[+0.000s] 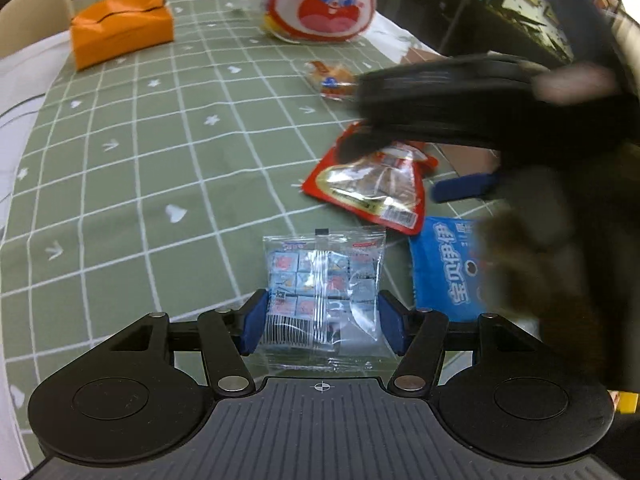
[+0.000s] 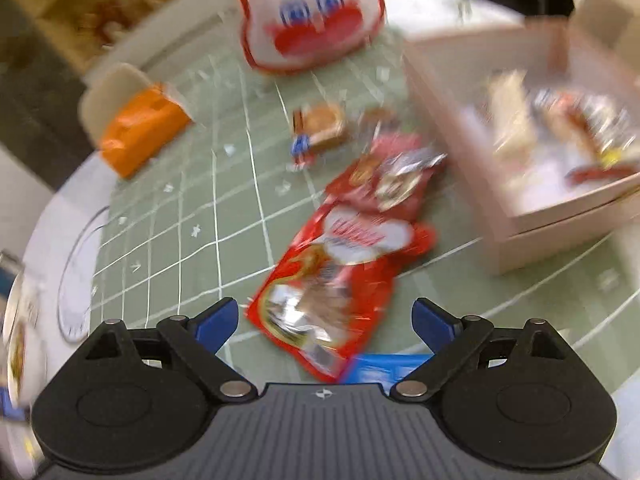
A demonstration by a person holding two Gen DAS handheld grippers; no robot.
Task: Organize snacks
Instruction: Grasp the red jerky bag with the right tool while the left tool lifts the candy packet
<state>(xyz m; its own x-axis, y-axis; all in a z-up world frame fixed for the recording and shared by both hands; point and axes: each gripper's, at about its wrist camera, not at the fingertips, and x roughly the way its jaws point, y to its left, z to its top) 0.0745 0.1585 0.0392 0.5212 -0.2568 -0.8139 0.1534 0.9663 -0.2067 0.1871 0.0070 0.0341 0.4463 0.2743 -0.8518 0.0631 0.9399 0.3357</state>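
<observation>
Green checked cloth with small white stars and hearts covers the bench (image 1: 132, 168), and pale chairs stand at its far edge, with dark shelving beyond on one side. At the far end sit an orange fabric tissue pouch (image 1: 120, 26) and a big white-and-red plastic bag printed with a cartoon rabbit face (image 1: 324, 0).

Judging by what lies where, the sorting is partly done: a pale pink cardboard box (image 2: 452, 120) at the right already holds a few wrapped snacks, blurred beyond telling apart, while several packets are still loose on the cloth. Those are a red foil snack pouch (image 2: 332, 280), a second red pouch just beyond it, a blue packet with white lettering (image 1: 444, 268), and a small bread-like snack in clear wrap (image 2: 320, 124).

The left gripper (image 1: 322, 320) has its blue fingers (image 1: 254, 324) pressed against both sides of a clear packet of small blue-and-red cubes (image 1: 324, 284), which rests low over the cloth. The right gripper (image 2: 324, 320) hangs with fingers spread wide above the near end of the red foil pouch, touching nothing, so that pouch looks like the next pick
</observation>
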